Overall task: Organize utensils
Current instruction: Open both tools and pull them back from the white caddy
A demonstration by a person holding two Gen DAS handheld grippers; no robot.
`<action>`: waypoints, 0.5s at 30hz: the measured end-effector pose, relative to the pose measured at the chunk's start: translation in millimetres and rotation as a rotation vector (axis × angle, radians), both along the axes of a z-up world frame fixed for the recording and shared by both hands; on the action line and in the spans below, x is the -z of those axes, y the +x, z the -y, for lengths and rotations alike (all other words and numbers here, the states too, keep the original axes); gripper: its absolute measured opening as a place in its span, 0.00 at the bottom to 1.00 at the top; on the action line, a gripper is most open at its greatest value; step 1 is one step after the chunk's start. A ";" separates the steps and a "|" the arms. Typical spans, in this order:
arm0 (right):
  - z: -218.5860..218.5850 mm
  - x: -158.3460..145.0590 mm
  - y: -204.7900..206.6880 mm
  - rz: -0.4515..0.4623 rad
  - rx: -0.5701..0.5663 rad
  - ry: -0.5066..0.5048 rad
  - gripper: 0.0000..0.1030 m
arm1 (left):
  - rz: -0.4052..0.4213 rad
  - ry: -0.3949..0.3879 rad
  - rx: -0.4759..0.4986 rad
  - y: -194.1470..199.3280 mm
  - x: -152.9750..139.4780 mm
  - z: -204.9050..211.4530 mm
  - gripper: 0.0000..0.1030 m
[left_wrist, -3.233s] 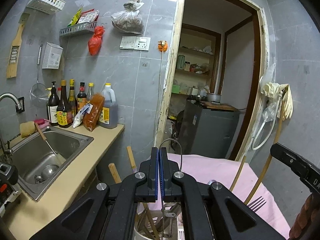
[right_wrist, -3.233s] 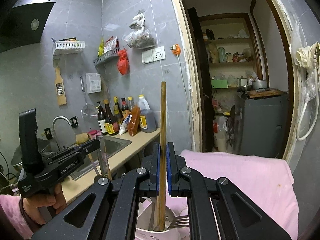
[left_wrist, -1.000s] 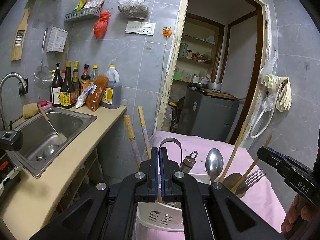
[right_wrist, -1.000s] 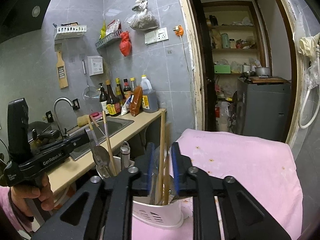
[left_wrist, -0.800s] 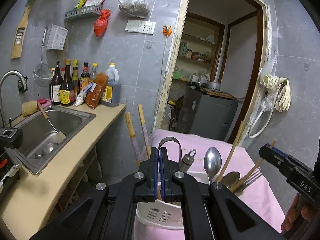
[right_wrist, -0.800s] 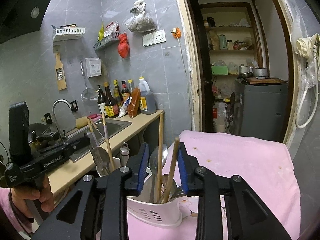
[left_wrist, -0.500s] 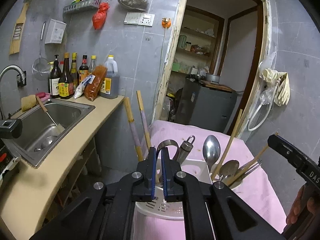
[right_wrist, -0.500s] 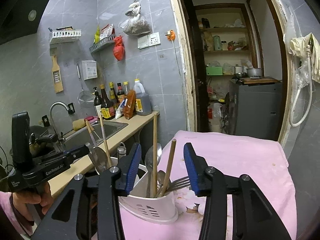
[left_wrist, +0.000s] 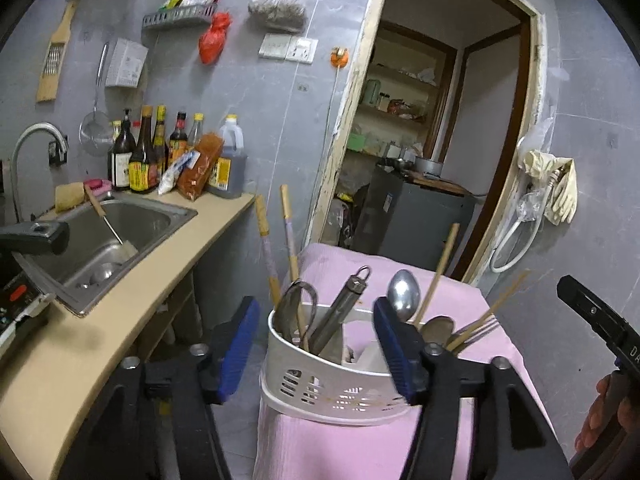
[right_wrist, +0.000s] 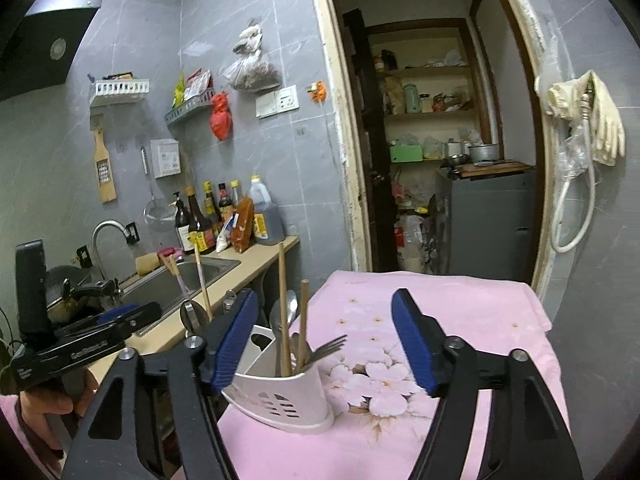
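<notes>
A white slotted utensil holder (left_wrist: 320, 384) (right_wrist: 280, 396) stands on the pink cloth table (left_wrist: 460, 440). Upright in it are a spoon (left_wrist: 403, 294), a looped metal utensil (left_wrist: 296, 308), a fork (left_wrist: 486, 326) and wooden chopsticks (right_wrist: 282, 300). My left gripper (left_wrist: 316, 344) hovers just short of the holder. Its jaws are opening and its blue pads touch nothing. My right gripper (right_wrist: 324, 342) is also opening, a little back from the holder, with the chopsticks and fork (right_wrist: 330, 346) seen through the gap but not touched.
To the left runs a beige counter (left_wrist: 120, 320) with a steel sink (left_wrist: 120, 232) and bottles (left_wrist: 140, 160) at the wall. An open doorway (left_wrist: 420, 140) lies behind the table. A hand (right_wrist: 44, 404) holds the left gripper's handle at the lower left.
Both grippers opened their jaws and drew back from the holder. The right let go of a chopstick, which now stands in the holder. The left came off the looped metal utensil.
</notes>
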State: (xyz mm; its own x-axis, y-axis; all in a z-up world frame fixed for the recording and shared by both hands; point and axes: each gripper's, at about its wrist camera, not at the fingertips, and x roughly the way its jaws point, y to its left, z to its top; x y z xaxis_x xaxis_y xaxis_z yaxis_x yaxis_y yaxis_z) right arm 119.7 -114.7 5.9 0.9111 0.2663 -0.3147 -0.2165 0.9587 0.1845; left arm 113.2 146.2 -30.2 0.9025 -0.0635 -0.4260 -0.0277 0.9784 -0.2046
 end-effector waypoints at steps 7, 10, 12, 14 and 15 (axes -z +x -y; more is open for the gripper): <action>25.9 -6.4 -35.4 0.001 0.059 0.007 0.84 | 0.034 0.018 -0.002 -34.9 -18.2 21.8 0.84; 35.8 -9.1 -54.4 0.001 0.084 0.006 0.89 | 0.056 0.034 -0.008 -52.5 -23.7 30.0 0.93; 41.7 -10.3 -67.8 0.000 0.100 0.002 0.95 | 0.069 0.039 -0.012 -65.4 -26.7 35.4 0.99; 47.0 -10.8 -79.2 -0.001 0.112 0.002 0.98 | 0.081 0.038 -0.008 -77.7 -28.2 39.6 0.99; 50.3 -10.9 -87.6 -0.003 0.119 0.002 0.99 | 0.084 0.039 -0.005 -84.7 -28.8 42.1 0.99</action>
State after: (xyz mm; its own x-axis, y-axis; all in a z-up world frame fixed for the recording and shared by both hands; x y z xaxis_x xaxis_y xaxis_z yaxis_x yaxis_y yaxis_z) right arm 32.1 -165.0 16.8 0.9356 0.1565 -0.3166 -0.1002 0.9772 0.1870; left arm 28.5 104.2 -1.5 0.9353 -0.0436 -0.3513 -0.0171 0.9857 -0.1677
